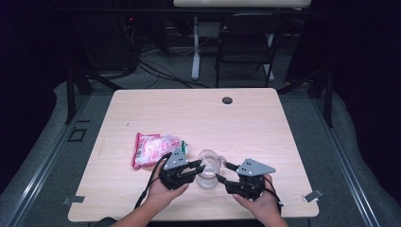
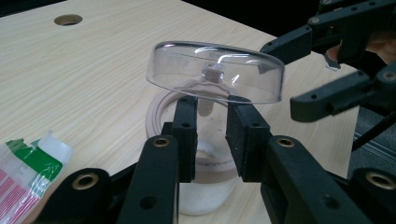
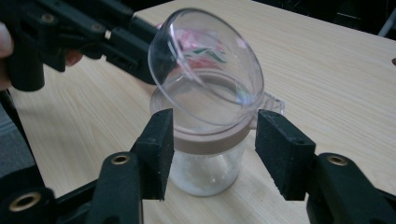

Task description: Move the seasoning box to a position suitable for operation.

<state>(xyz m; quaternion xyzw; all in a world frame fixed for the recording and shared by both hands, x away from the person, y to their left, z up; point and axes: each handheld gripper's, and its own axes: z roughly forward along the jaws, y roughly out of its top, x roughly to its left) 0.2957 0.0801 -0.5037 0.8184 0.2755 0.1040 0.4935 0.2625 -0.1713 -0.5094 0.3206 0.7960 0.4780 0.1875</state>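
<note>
A small clear jar with a tan collar stands near the table's front edge. White powder lies at its bottom. Its clear dome lid is tipped up over the mouth. My left gripper reaches in from the jar's left, with its pads apart just under the lid and pressing on nothing. My right gripper comes from the right and is open wide, one pad on each side of the collar with gaps showing. In the high view the left gripper and right gripper flank the jar.
A pink and white snack packet with a green corner lies left of the jar, close to the left hand. The wooden table has a round cable hole at the back. A black chair stands beyond the table.
</note>
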